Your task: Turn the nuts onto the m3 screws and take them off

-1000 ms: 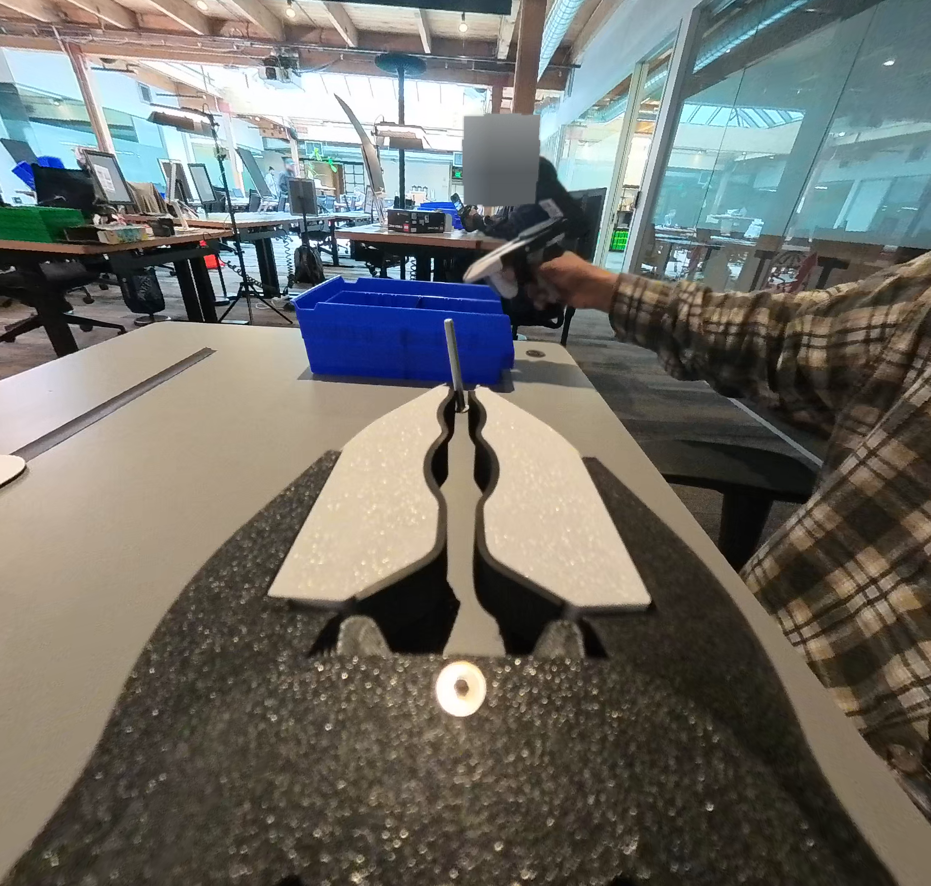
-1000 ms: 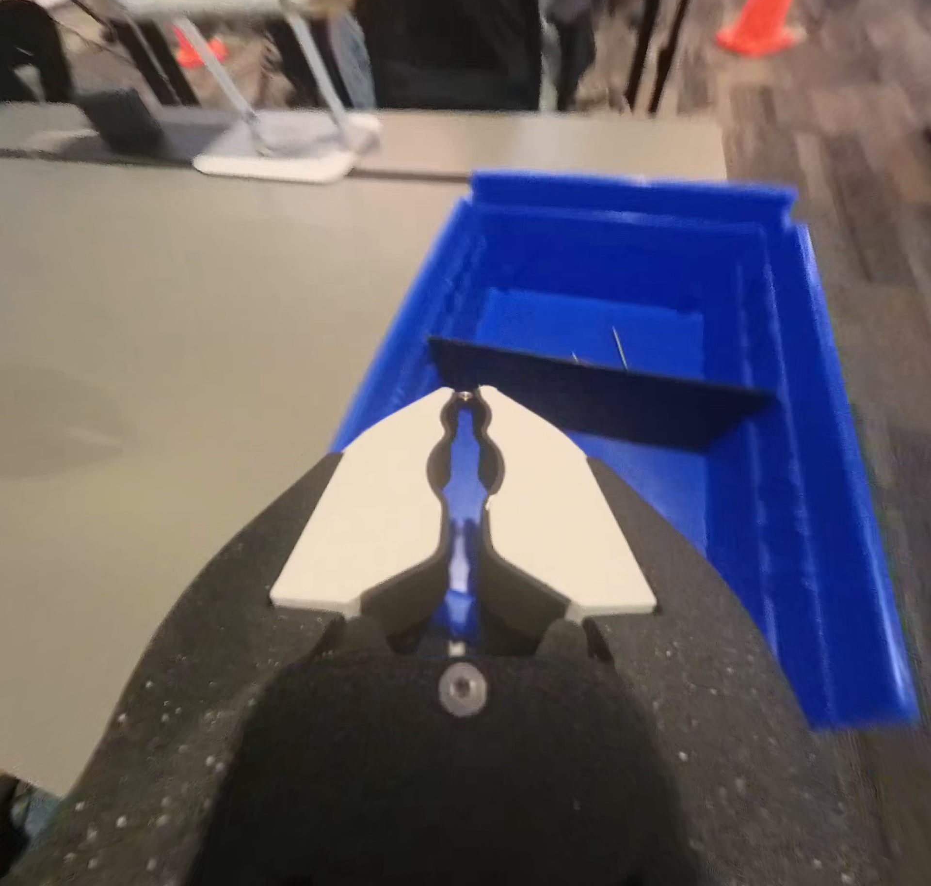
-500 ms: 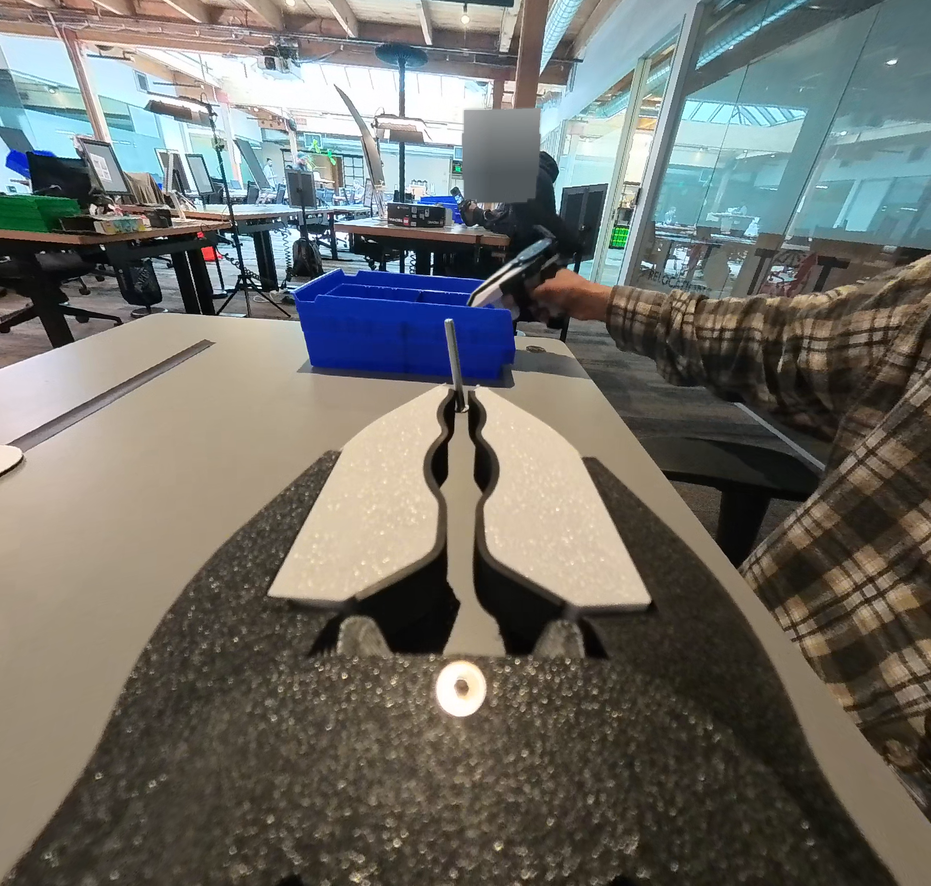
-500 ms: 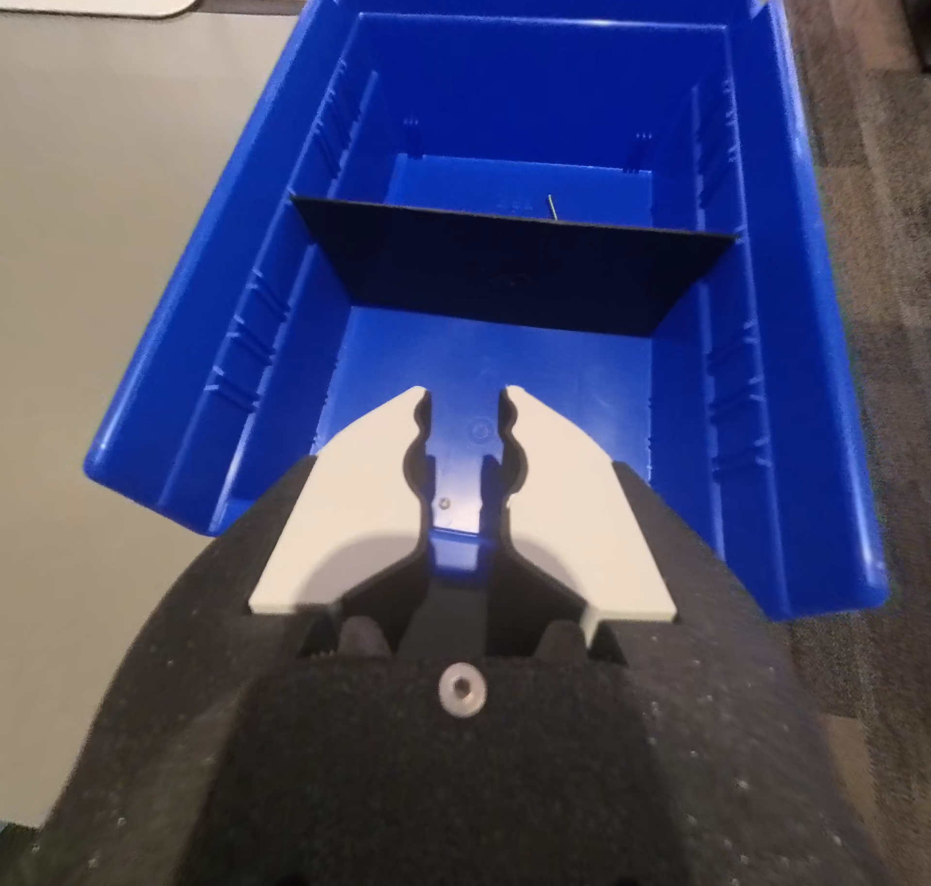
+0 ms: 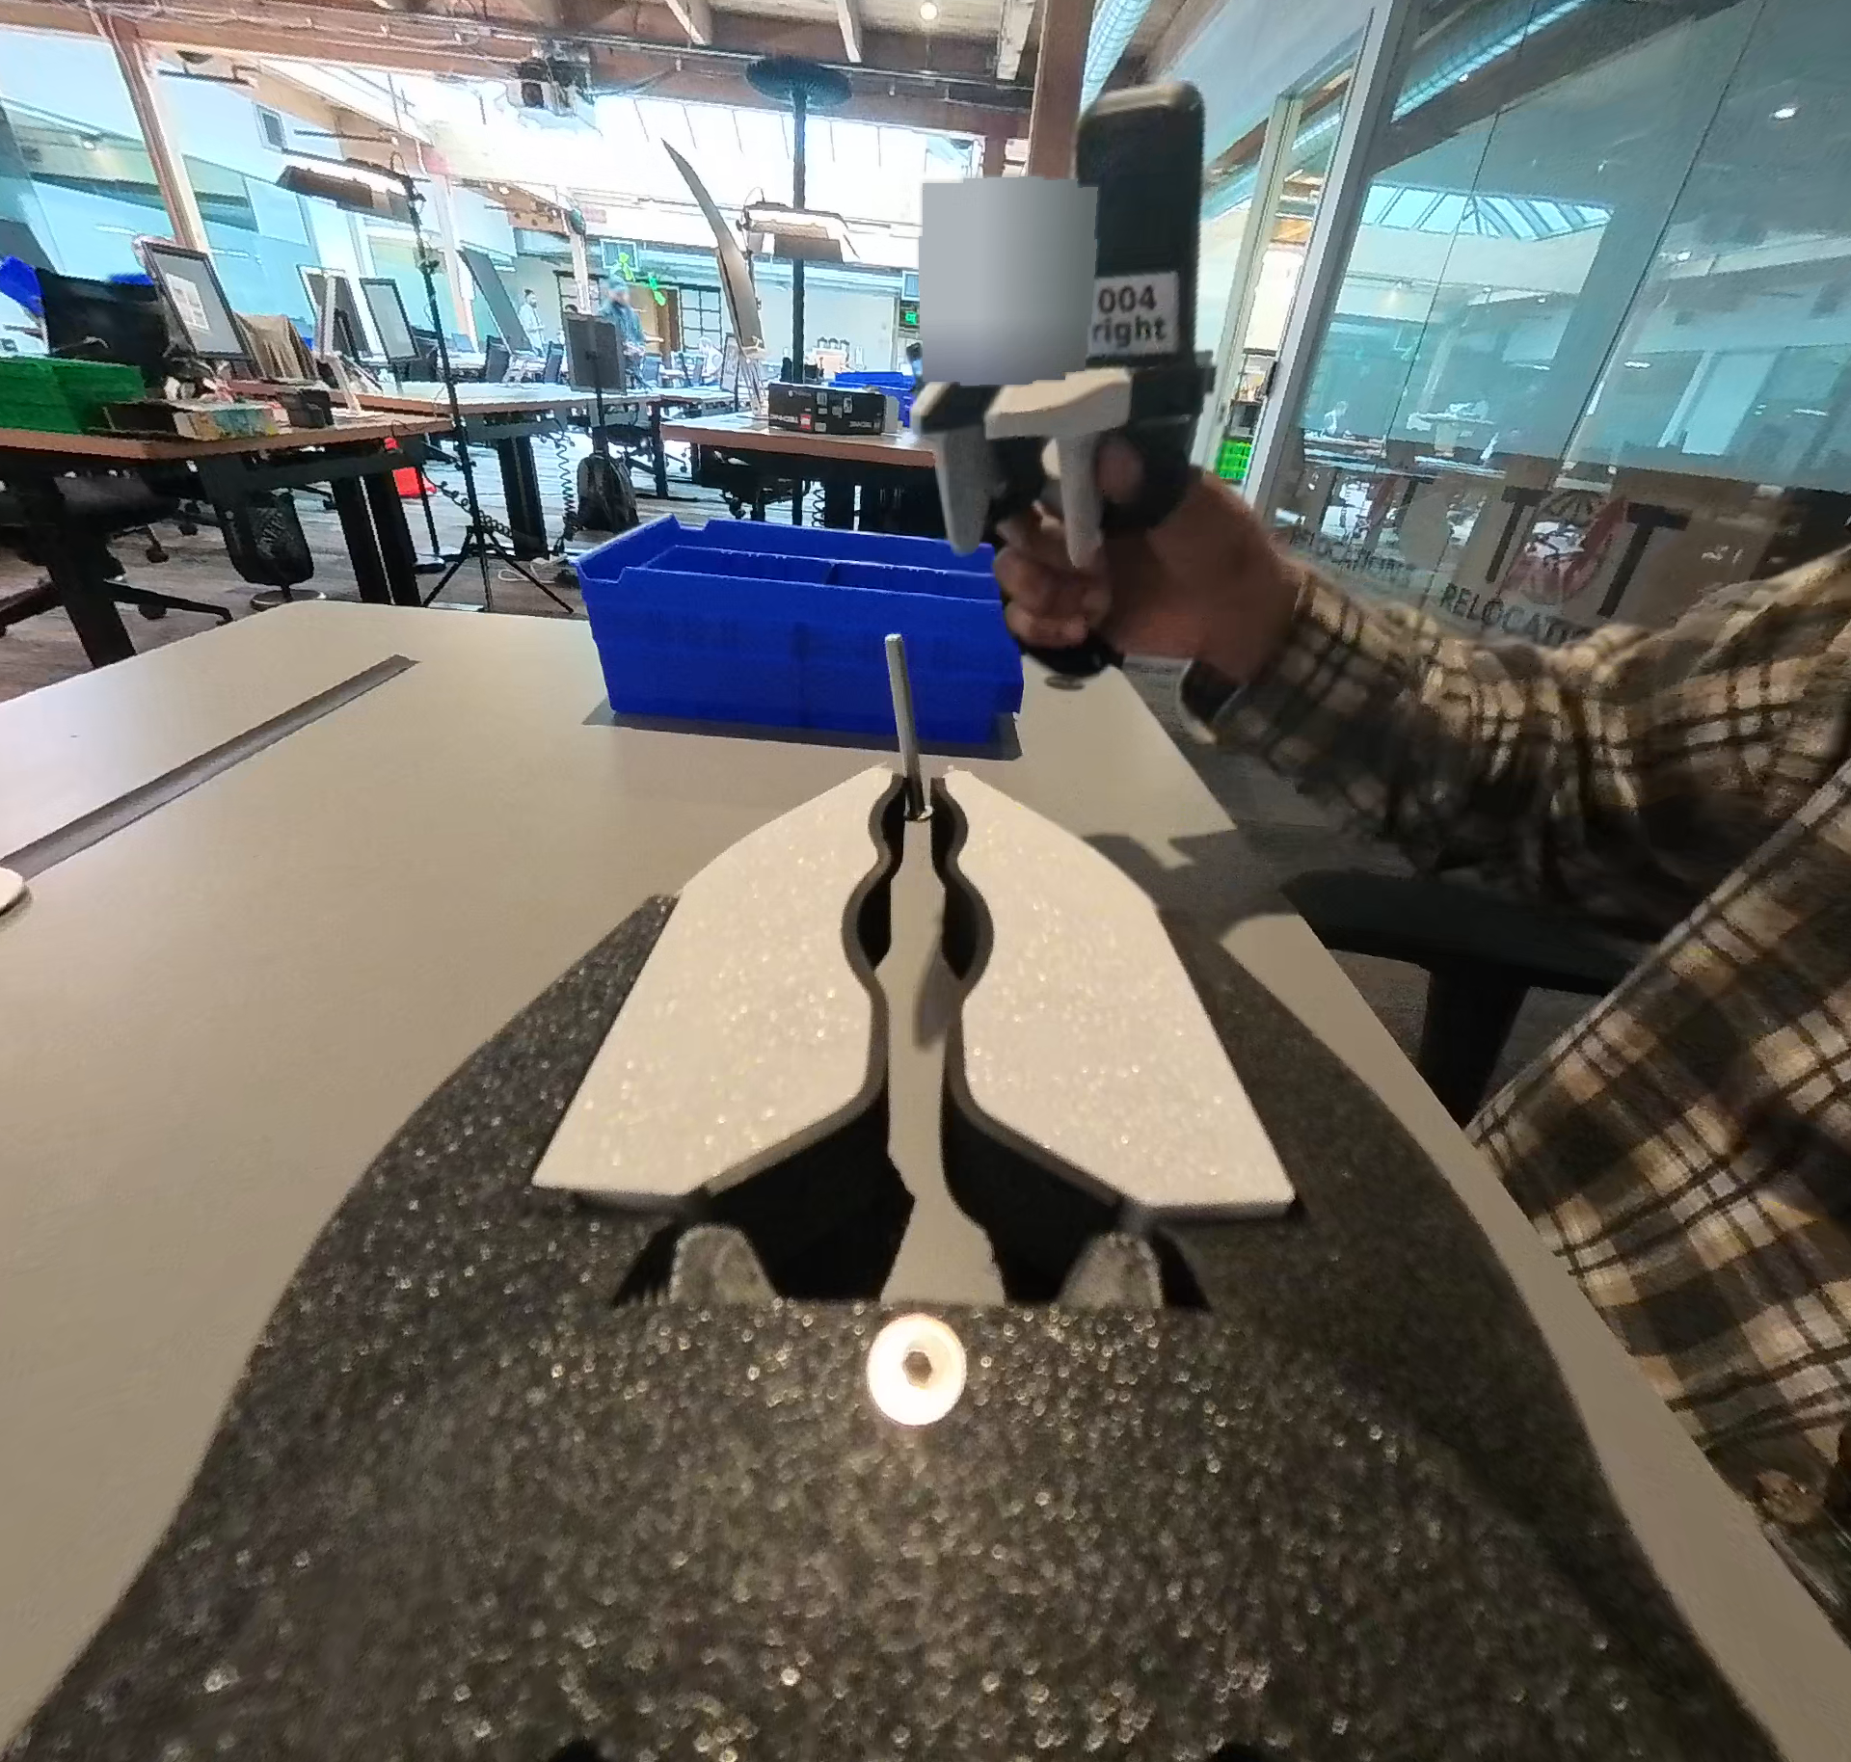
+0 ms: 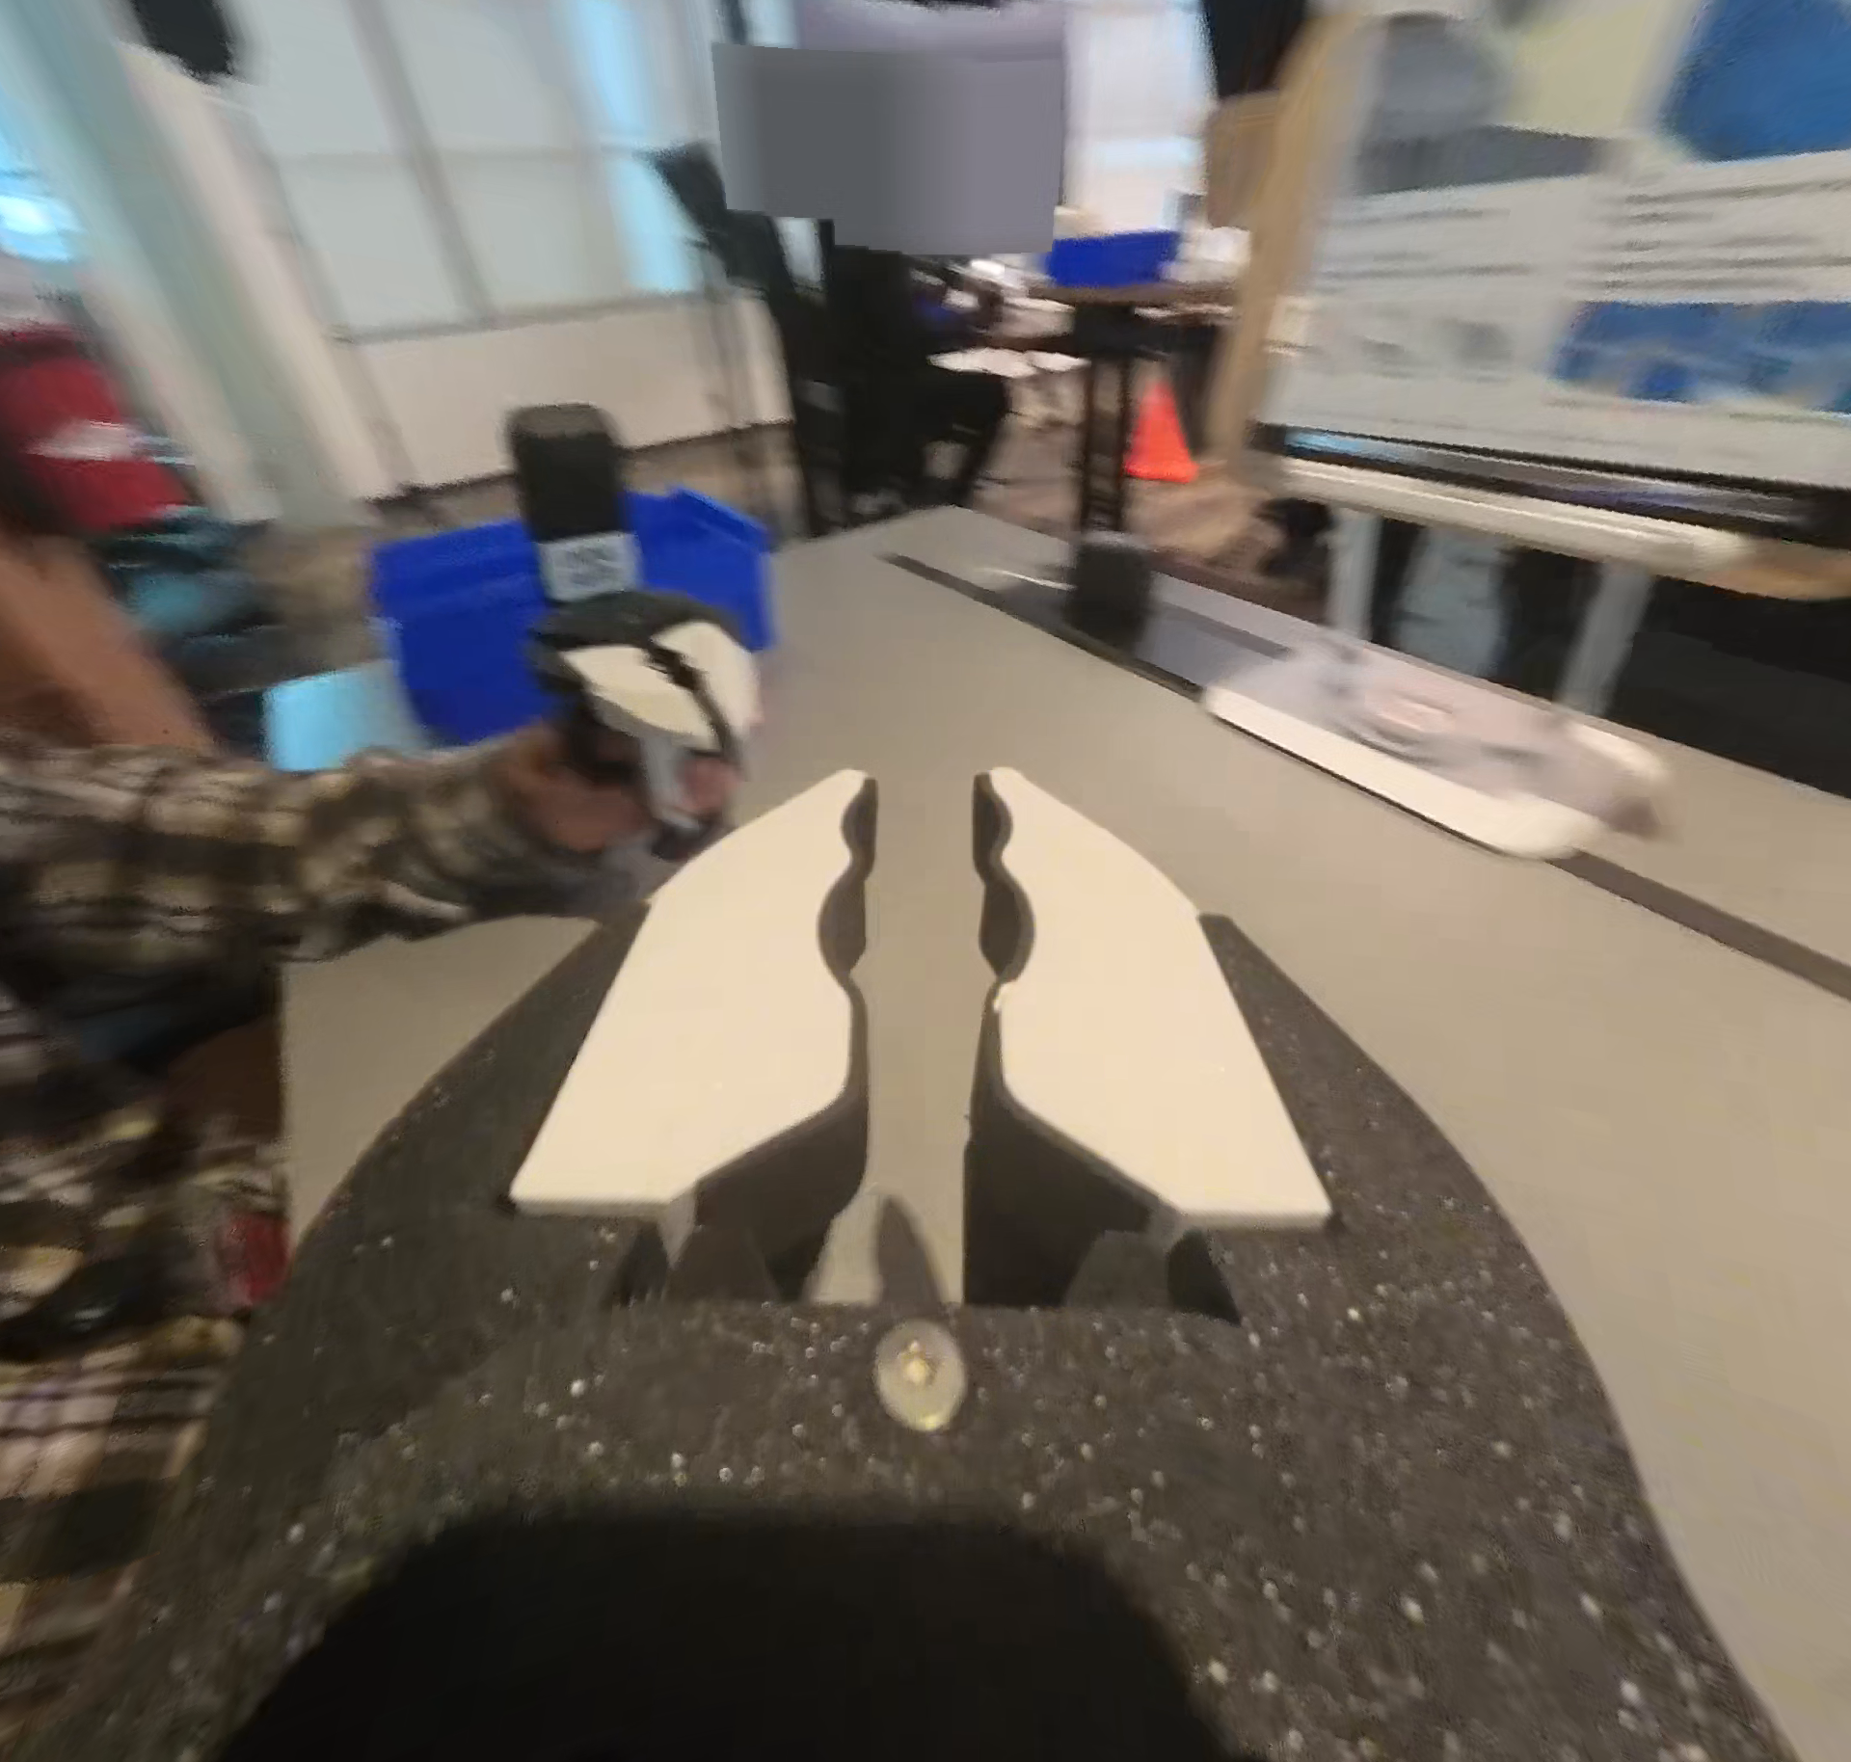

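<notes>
One m3 screw (image 5: 904, 724) shows, clamped at its lower end between the tips of the left gripper (image 5: 916, 803), its long axis upright and its free end pointing up, above the grey surface (image 5: 300, 913) short of the far edge. One blue bin (image 5: 801, 642) sits at that far edge, and the right gripper (image 6: 923, 793), one of two in view, has its fingers (image 6: 701, 993) apart with nothing between them. No nut can be made out on the screw.
</notes>
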Motion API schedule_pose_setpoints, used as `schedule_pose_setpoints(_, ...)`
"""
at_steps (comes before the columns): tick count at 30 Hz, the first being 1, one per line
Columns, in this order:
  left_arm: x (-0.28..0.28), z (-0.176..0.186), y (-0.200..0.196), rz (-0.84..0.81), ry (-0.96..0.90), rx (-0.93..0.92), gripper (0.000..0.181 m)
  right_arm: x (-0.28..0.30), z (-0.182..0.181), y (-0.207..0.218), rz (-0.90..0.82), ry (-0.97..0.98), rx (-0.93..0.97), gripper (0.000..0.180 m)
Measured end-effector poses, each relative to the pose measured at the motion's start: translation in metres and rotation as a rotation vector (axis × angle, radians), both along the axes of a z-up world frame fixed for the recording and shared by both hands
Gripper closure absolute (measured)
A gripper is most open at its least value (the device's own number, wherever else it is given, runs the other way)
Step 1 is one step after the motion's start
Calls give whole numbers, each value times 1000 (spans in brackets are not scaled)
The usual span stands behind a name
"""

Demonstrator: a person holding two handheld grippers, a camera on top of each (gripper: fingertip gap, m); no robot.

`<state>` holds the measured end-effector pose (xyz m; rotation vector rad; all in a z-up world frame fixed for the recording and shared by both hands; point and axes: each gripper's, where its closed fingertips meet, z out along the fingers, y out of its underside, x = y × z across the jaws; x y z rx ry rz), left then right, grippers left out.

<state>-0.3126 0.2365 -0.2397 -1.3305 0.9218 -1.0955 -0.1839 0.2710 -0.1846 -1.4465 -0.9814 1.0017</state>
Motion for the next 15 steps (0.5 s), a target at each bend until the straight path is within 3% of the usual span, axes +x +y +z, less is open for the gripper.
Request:
schedule_pose_setpoints(6, -3, 4, -1, 4, -9, 8, 177, -115, -9, -34, 311, 70, 4, 161)
schedule_pose_setpoints(15, -3, 7, -3, 0, -11, 19, 177, -158, -20, -37, 394, 37, -24, 165)
